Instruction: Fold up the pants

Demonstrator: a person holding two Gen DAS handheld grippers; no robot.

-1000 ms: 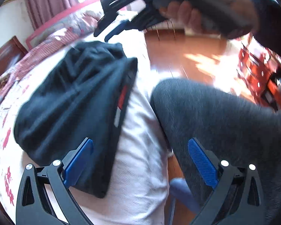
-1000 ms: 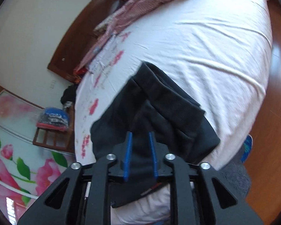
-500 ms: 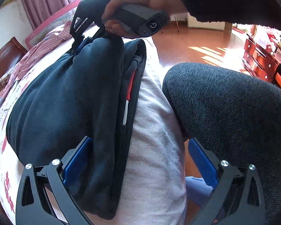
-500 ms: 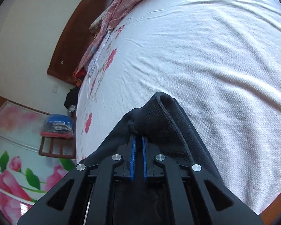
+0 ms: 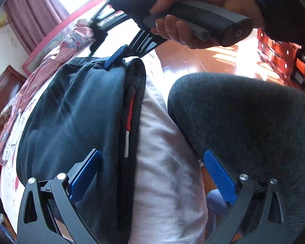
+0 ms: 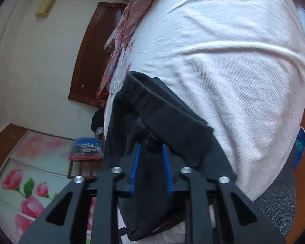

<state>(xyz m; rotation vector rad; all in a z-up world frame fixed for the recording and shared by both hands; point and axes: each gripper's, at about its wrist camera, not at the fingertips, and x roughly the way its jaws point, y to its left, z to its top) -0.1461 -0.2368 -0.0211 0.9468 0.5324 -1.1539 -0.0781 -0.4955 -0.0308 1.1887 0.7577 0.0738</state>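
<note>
Dark navy pants [image 5: 75, 118] with a red and white side stripe [image 5: 129, 122] lie folded in a bundle on the white bed [image 5: 164, 162] near its edge. My left gripper [image 5: 150, 166] is open; its left finger rests on the pants, its right finger sits by the person's knee. My right gripper [image 6: 150, 152] has its blue pads partly spread with a bunched fold of the pants [image 6: 168, 126] between them, loosely held. It also shows in the left wrist view [image 5: 116, 57] at the far end of the bundle.
The person's grey-clad knee [image 5: 244, 122] is against the bed edge on the right. A pink checked cloth [image 6: 130, 14] lies at the head of the bed by the brown headboard [image 6: 89, 57]. A wooden floor [image 5: 203, 61] and red drawers [image 5: 280, 50] are beyond.
My right gripper was clamped tight on the fold half a second ago; its pads have now spread apart. The pants' top layer has been laid down over the bundle. The left gripper stayed open.
</note>
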